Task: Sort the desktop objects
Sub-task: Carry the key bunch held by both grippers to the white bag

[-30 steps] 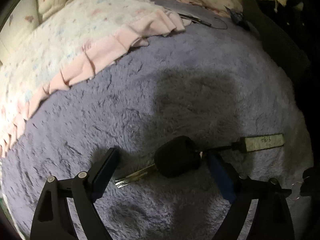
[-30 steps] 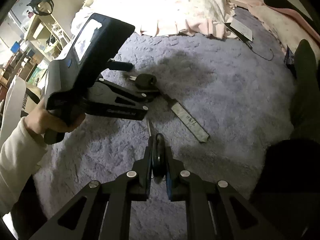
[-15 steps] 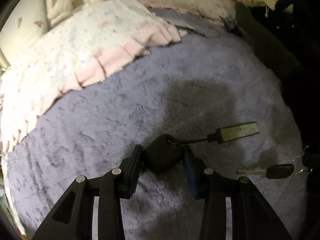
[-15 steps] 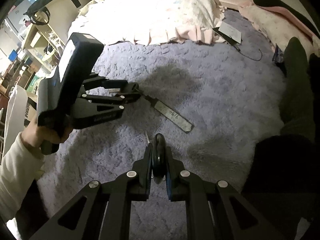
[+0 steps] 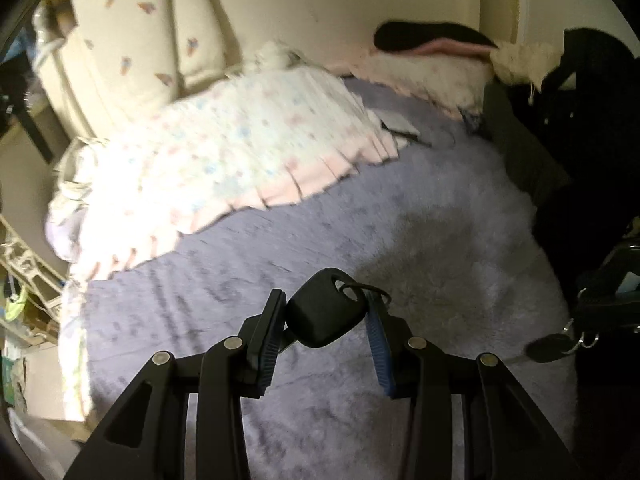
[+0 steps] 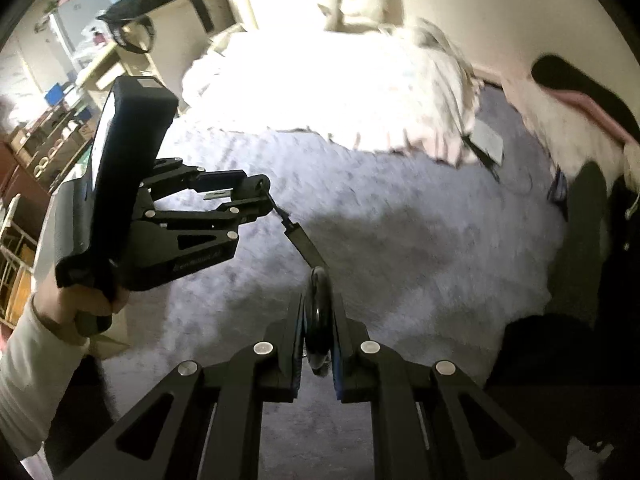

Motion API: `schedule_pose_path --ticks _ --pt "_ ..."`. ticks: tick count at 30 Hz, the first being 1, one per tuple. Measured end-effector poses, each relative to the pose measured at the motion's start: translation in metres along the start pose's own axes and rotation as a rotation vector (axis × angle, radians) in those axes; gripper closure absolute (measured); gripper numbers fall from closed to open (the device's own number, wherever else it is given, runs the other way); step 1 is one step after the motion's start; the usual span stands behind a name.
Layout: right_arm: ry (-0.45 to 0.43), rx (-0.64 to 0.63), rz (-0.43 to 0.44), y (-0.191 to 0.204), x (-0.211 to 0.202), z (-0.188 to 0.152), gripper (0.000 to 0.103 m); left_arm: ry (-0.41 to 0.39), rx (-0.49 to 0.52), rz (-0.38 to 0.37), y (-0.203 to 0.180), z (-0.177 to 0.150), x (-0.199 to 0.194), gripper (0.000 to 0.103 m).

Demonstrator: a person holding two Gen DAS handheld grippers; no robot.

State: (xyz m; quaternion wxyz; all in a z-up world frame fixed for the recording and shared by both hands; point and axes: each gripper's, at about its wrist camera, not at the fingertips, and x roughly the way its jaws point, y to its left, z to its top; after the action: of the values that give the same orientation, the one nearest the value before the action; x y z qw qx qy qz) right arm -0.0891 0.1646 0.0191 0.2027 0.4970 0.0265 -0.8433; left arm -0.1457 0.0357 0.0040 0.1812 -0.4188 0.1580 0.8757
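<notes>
Pinching a black key head [image 5: 325, 316] between its fingers [image 5: 267, 332], the left gripper [image 5: 320, 320] holds it lifted above the fluffy lavender blanket [image 5: 440, 220]; a flat tag [image 6: 306, 246] dangles from it. The right gripper [image 6: 318, 332] clamps a second dark key [image 6: 319, 312]. Beyond lie a pink-frilled floral quilt [image 5: 248, 152], cream pillows [image 5: 132, 44], and cluttered shelves [image 6: 52, 120] at the room's edge.

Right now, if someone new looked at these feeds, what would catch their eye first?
The left gripper, raised over the purple blanket, shut on a black key whose tag dangles below. Next, the right gripper, low at centre, clamped on a second black key. Behind both, the bright floral quilt lies along the blanket's far edge.
</notes>
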Motion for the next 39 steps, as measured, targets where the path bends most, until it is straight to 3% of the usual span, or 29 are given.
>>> schedule_pose_path --ticks 10,22,32,39 --pt "-0.121 -0.095 0.030 0.066 -0.057 0.023 0.093 -0.116 -0.050 0.101 0.031 -0.002 -0.097 0.063" --pt "-0.193 -0.254 0.112 0.159 -0.085 0.045 0.093 -0.157 -0.145 0.234 0.083 -0.039 -0.192 0.063" --pt "-0.181 -0.376 0.196 0.250 -0.066 0.063 0.093 -0.097 -0.267 0.336 0.146 -0.119 -0.235 0.063" --pt "-0.138 -0.458 0.251 0.314 -0.035 0.067 0.093 -0.025 -0.348 0.359 0.181 -0.171 -0.237 0.063"
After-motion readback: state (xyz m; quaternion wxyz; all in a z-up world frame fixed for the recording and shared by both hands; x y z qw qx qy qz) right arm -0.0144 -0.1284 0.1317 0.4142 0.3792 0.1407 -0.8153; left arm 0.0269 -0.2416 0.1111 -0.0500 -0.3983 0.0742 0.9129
